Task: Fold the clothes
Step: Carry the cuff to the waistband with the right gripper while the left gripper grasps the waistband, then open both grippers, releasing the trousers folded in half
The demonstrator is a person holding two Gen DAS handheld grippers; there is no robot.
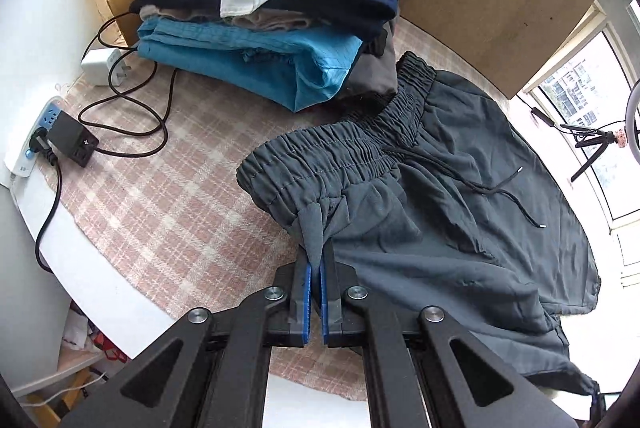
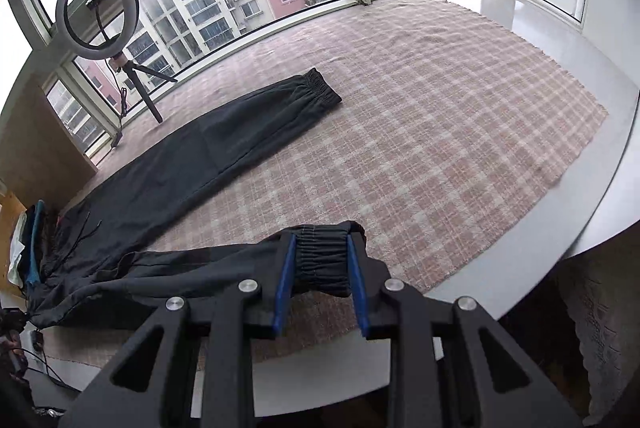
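Left wrist view: dark grey lightweight trousers with an elastic drawstring waistband [image 1: 400,156] lie on the pink-and-cream checked blanket [image 1: 160,188], waist end toward the stack of folded clothes (white, navy, beige, teal) [image 1: 272,8] at the far side. The long axis runs from the waistband off to the right and toward the camera, so the cloth sits ahead and right of the tool. The left gripper [image 1: 316,260] has its blue-lined jaws pressed nearly together, pinching a gathered tuck of fabric just below the near corner of the waistband; that corner is lifted off the blanket. A black power adapter in a white power strip [image 1: 52,136] and a white charger block [image 1: 100,66] sit at the left edge (clear of the cloth).

Right wrist view: the right gripper [image 2: 320,264] holds the ribbed elastic cuff of the near trouser leg [image 2: 320,256], jaws partly spread with the bunched cuff filling the gap, pads pressing both sides. The far leg lies flat and straight, its cuff [image 2: 320,86] well apart toward the window, beside the ring light on a small tripod [image 2: 98,16]. The legs splay from the waist at the left. Judgement: the near leg likely goes over the far one, so the cuff must travel away from the camera.
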